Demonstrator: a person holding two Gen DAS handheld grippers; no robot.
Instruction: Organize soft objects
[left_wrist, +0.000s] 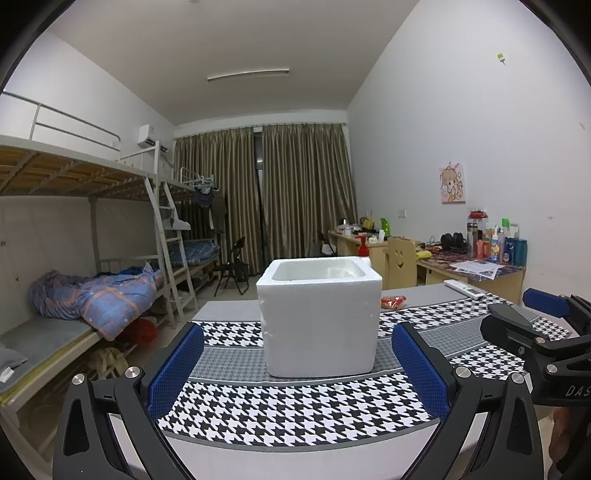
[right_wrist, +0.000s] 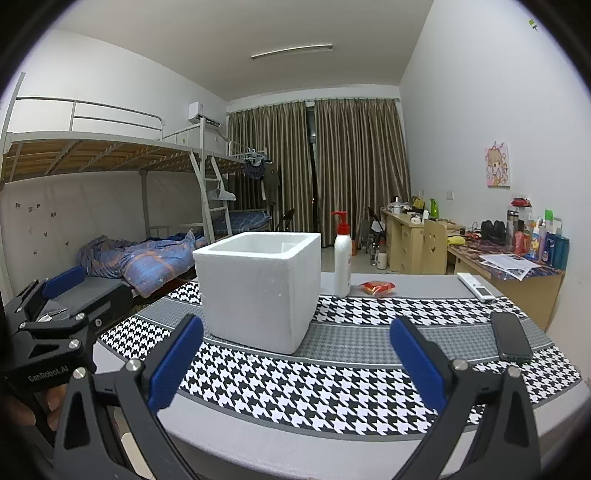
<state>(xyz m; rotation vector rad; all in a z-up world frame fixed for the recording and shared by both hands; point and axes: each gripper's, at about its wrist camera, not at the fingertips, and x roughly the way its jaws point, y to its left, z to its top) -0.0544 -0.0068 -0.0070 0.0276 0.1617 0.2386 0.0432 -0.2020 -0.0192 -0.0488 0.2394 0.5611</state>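
A white foam box (left_wrist: 319, 317) stands open-topped on the houndstooth cloth (left_wrist: 295, 410), straight ahead of my left gripper (left_wrist: 297, 360), which is open and holds nothing. In the right wrist view the same foam box (right_wrist: 258, 288) sits ahead and slightly left of my right gripper (right_wrist: 295, 354), also open and bare. A small red-orange soft packet (right_wrist: 377, 287) lies on the grey table behind the box, beside a white pump bottle (right_wrist: 342, 264). The packet (left_wrist: 393, 302) peeks out right of the box in the left view. Each gripper shows at the edge of the other's view.
A black phone (right_wrist: 511, 338) lies on the cloth at the right. A white remote (right_wrist: 476, 287) rests near the table's far right edge. Bunk beds (left_wrist: 74, 236) stand to the left, and cluttered desks (right_wrist: 509, 258) line the right wall.
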